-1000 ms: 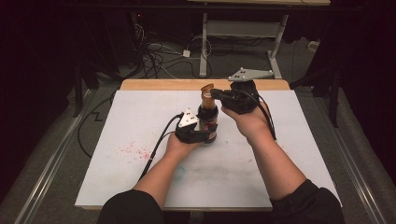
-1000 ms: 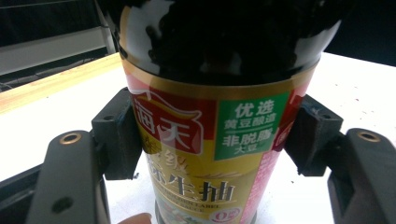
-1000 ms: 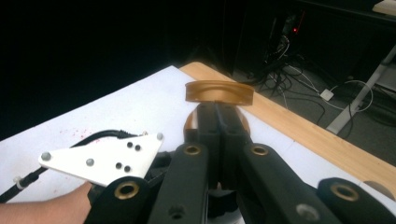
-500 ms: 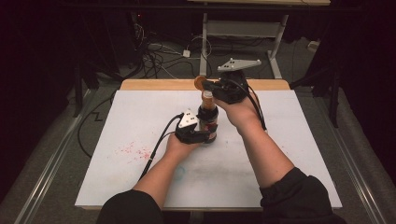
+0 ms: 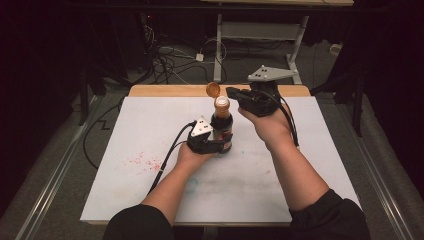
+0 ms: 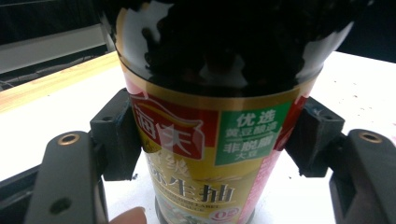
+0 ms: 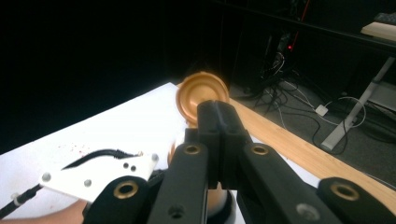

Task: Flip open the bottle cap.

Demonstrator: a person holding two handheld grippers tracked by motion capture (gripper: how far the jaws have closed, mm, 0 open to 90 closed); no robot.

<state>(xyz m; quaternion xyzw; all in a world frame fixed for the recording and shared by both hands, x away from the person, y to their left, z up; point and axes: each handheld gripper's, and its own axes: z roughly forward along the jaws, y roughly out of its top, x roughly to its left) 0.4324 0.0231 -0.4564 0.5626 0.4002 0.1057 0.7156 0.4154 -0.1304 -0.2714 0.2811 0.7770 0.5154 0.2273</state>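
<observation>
A dark soy sauce bottle (image 5: pixel 221 126) with a red, gold and green label (image 6: pixel 205 154) stands upright on the white table top (image 5: pixel 300 165). My left gripper (image 5: pixel 217 145) is shut on its lower body, a pad (image 6: pixel 116 135) pressing each side; the jaws have just been opening slightly with the bottle still between them. The orange flip cap (image 5: pixel 213 90) stands swung open, up and to the left of the spout (image 5: pixel 221 104). My right gripper (image 5: pixel 231 93) is shut with nothing in it. Its tip (image 7: pixel 217 109) is level with the open cap (image 7: pixel 201 95), right beside it.
Faint red stains (image 5: pixel 142 161) mark the table's left part. A wooden strip (image 5: pixel 165 91) runs along the far edge. Beyond it lie floor cables (image 5: pixel 170 55) and a metal desk frame (image 5: pixel 260 30). The left gripper's cable (image 5: pixel 167 160) trails toward the near left.
The orange cap has flipped from closed on the bottle to open, tilted up and left. The right gripper rose a little and drew back to the right. The left hand kept still.
</observation>
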